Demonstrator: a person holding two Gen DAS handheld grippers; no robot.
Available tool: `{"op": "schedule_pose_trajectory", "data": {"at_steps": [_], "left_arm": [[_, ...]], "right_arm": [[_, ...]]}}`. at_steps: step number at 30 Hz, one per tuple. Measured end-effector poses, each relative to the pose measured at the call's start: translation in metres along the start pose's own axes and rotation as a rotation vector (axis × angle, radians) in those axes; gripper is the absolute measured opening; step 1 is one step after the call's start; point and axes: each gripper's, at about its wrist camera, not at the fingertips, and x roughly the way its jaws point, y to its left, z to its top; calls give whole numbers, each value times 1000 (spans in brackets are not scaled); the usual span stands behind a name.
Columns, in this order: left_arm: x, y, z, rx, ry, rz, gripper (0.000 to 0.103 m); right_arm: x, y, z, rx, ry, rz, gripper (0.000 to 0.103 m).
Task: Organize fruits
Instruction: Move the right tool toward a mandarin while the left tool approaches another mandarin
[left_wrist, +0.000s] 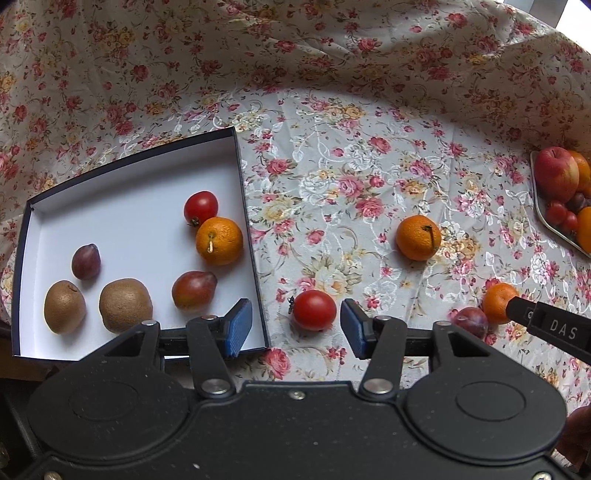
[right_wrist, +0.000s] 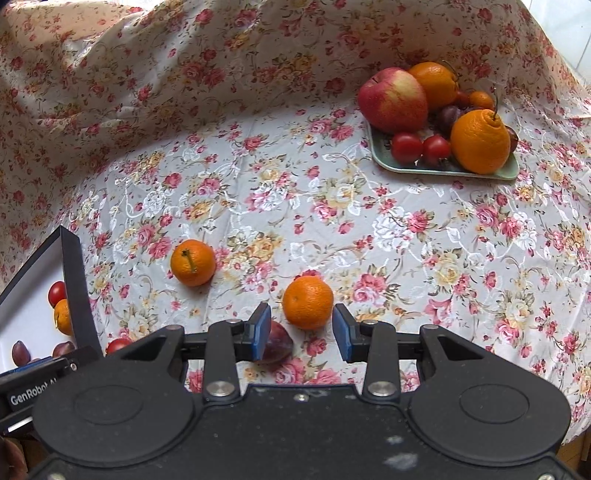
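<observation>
a floral tablecloth covers the whole surface and rises in folds behind it; a broad stretch of bare cloth lies open between the box on the left and the tray on the far right.

the shallow box, dark-walled and white inside, has its right wall running just beside the left gripper. inside it lie two brown kiwis, a small plum, a reddish plum, a tomato and a mandarin, the last two touching near the right wall.

the left gripper is spread wide, its left pad over the box's corner, its right pad over the cloth; a loose red tomato sits on the cloth between them, not gripped.

the right gripper is also spread, empty, with a mandarin with pitted peel between the pads and just ahead of them. a dark plum lies partly hidden behind its left pad. another mandarin with a stem rests apart to the left.

the pale green tray holds an apple, large oranges, tomatoes and plums piled close together.
</observation>
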Motion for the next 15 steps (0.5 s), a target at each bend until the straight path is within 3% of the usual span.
{"op": "schedule_pose_trajectory", "data": {"at_steps": [15], "left_arm": [[4,-57,-5,66,41,-49,59]], "right_arm": [[-4,-62,-9,58,48,-19,39]]}}
